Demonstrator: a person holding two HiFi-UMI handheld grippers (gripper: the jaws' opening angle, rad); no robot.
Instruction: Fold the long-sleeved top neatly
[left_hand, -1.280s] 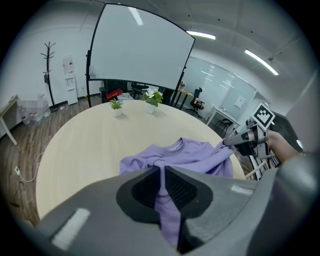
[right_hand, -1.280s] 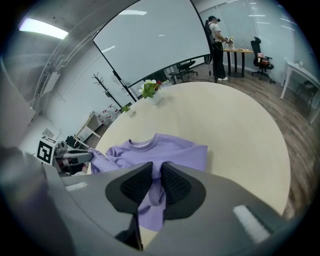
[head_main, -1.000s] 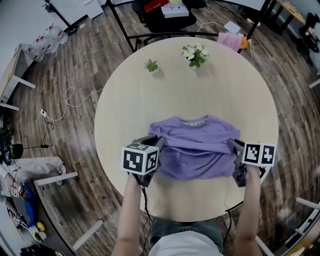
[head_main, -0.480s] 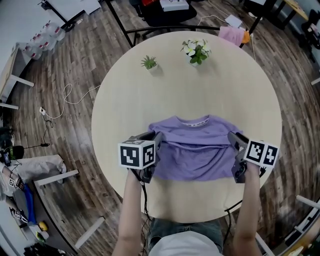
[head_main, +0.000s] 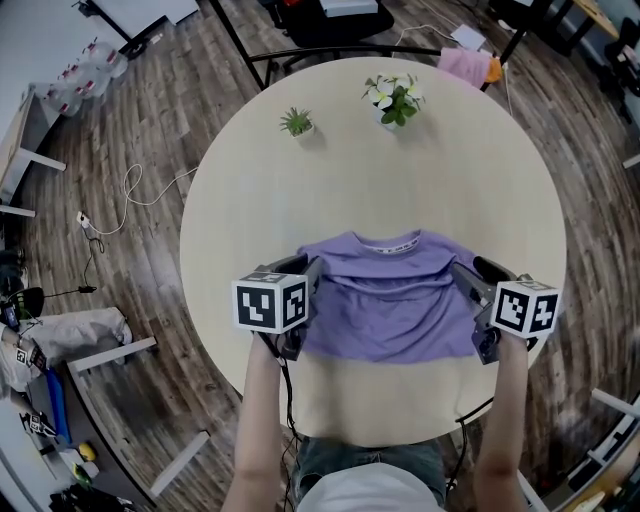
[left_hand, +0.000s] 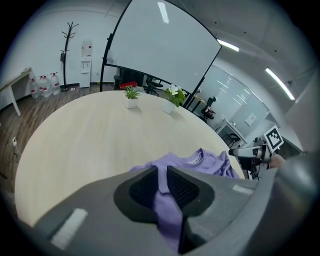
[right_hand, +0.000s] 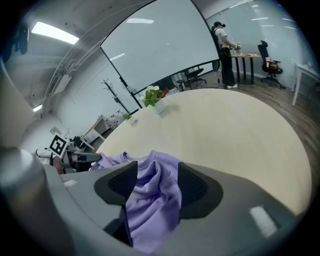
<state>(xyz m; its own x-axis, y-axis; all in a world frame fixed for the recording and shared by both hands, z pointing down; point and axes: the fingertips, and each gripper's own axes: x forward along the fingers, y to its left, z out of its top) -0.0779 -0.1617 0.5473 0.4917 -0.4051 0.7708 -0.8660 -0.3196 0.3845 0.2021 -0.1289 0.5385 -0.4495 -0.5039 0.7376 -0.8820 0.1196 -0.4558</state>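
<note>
Nearest me, my left tongs (head_main: 308, 270) are clenched on the left edge of the purple top (head_main: 390, 312). My right tongs (head_main: 466, 276) have just been opening, and cloth lies loose between them. The top sits on the near half of the desk (head_main: 400, 170), collar pointing away, sleeves apparently tucked in. I judge this fold has landed; releasing the left side and smoothing remain.

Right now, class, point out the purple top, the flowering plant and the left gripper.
purple top (head_main: 390, 305), head view, middle of its body
flowering plant (head_main: 395, 92), head view, its blooms
left gripper (left_hand: 162, 175), left gripper view, midway between its fingertips
</note>
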